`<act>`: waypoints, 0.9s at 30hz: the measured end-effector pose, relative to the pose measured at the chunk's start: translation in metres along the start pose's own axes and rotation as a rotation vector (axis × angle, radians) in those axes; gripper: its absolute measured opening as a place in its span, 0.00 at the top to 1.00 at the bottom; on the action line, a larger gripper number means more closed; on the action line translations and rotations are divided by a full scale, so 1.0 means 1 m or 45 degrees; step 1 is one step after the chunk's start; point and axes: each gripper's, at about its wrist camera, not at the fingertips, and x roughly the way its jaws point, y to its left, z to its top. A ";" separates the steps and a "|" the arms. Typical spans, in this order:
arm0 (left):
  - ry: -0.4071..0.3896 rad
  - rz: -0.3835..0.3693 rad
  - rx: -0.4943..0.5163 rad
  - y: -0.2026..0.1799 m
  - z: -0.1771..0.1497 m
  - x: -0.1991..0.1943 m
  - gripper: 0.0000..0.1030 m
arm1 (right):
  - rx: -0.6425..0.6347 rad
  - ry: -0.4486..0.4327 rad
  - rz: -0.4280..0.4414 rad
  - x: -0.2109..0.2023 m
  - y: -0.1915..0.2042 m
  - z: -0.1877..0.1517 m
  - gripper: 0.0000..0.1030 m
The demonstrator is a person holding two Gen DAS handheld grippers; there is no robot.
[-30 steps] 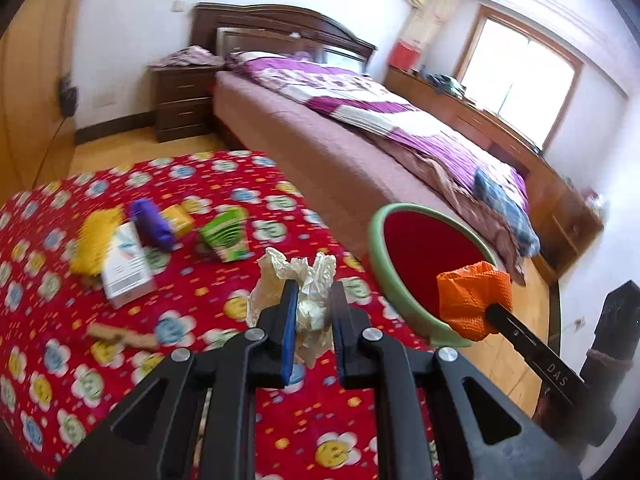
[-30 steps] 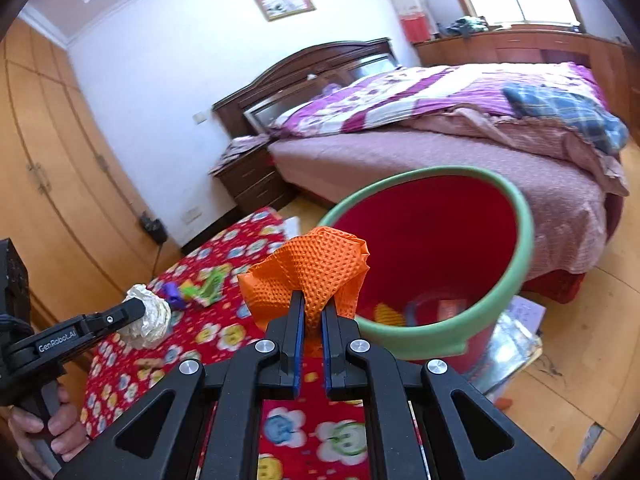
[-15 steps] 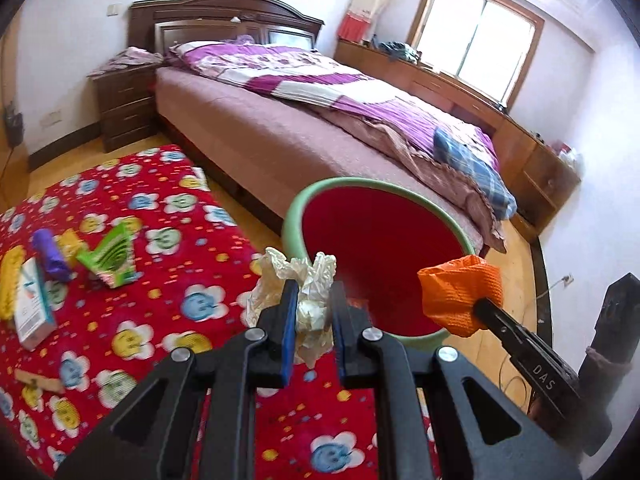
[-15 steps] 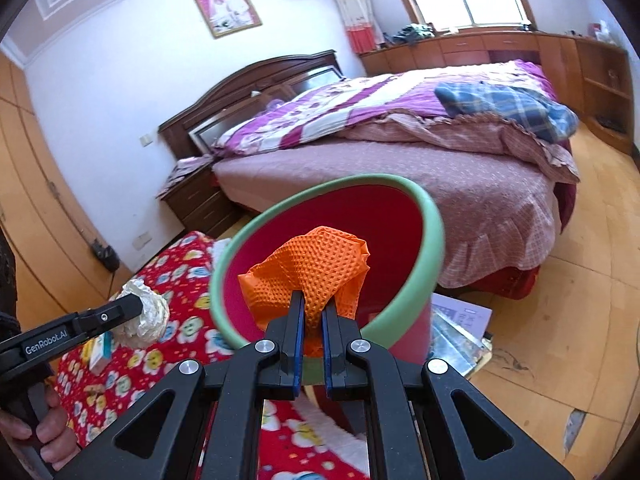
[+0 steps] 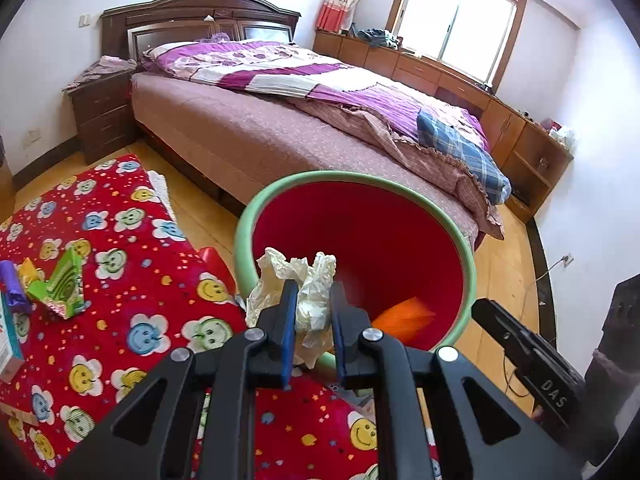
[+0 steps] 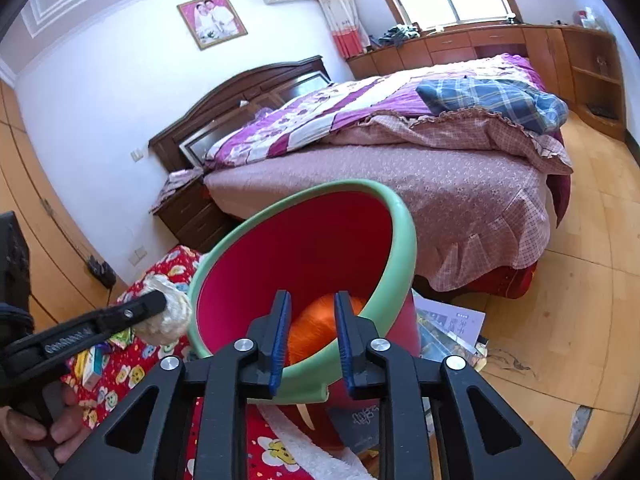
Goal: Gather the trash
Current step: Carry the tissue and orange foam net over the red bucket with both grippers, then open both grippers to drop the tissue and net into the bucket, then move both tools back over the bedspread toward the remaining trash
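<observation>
My left gripper (image 5: 310, 312) is shut on a crumpled white paper wad (image 5: 304, 280), held just over the near rim of the red bin with a green rim (image 5: 466, 248). In the right wrist view the same wad (image 6: 170, 316) sits in the left gripper (image 6: 160, 304), left of the bin (image 6: 408, 232). My right gripper (image 6: 310, 312) is over the bin's mouth and its jaws are opening. The orange mesh piece (image 6: 316, 328) is blurred beyond the pads and clear of them. The left wrist view shows that mesh (image 5: 404, 318) down inside the bin, apart from the right gripper (image 5: 482, 308).
A red smiley-patterned cloth (image 5: 140, 320) covers the table left of the bin, with a green wrapper (image 5: 64, 288), a purple item (image 5: 10, 286) and a box (image 5: 8, 344) on it. A bed (image 5: 280, 128) stands behind. Papers (image 6: 452, 328) lie on the wooden floor beside the bin.
Both grippers have moved from the table over to the bin. The right jaws have parted and the orange mesh has dropped into the bin. The left still grips the paper wad.
</observation>
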 end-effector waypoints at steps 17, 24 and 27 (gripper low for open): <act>0.052 -0.021 0.007 -0.002 -0.004 -0.002 0.62 | -0.014 -0.017 0.014 -0.011 0.005 0.003 0.75; 0.020 0.050 -0.028 0.016 -0.012 -0.030 0.52 | -0.050 0.004 0.046 -0.014 0.019 -0.001 0.59; 0.016 0.080 -0.060 0.027 -0.016 -0.043 0.47 | -0.072 0.018 0.057 -0.015 0.028 -0.003 0.51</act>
